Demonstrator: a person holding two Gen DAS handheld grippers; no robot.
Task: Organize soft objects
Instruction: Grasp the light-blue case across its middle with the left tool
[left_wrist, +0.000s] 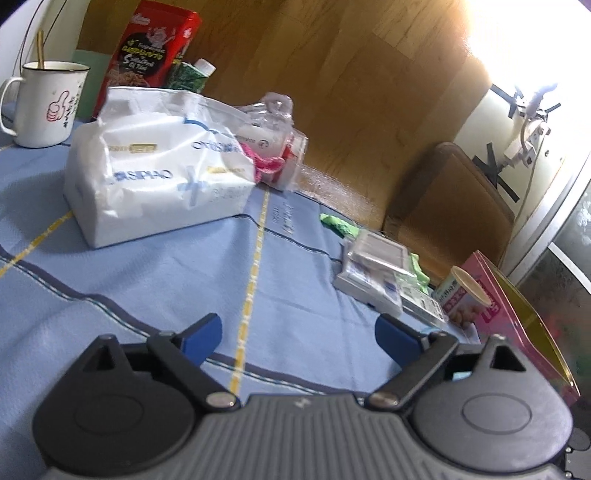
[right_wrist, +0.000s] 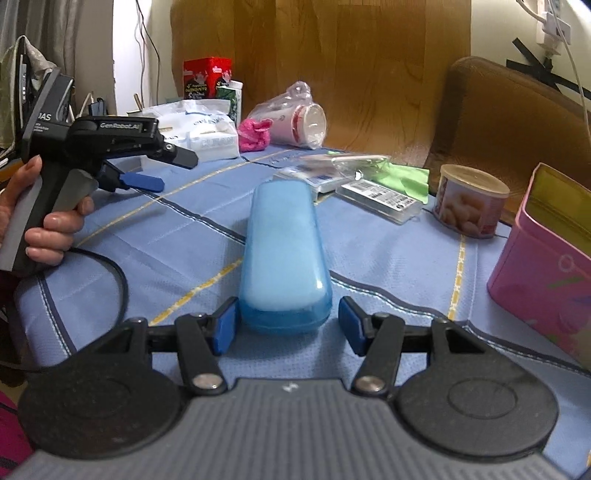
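**Blue case sits between the right tongs, not yet gripped**

On the table's blue cloth (right_wrist: 388, 258), the blue plastic case (right_wrist: 284, 258) lies lengthwise, its near end between the right tongs (right_wrist: 284, 325). The left pad looks to be touching it; the right pad stands clear. The left tongs (left_wrist: 297, 334) hang wide apart over bare cloth, holding nothing. The white tissue pack (left_wrist: 159, 166) and pink knitted piece (right_wrist: 253, 134) wait farther back. Best to centre the case, then close gently so it doesn't skid.
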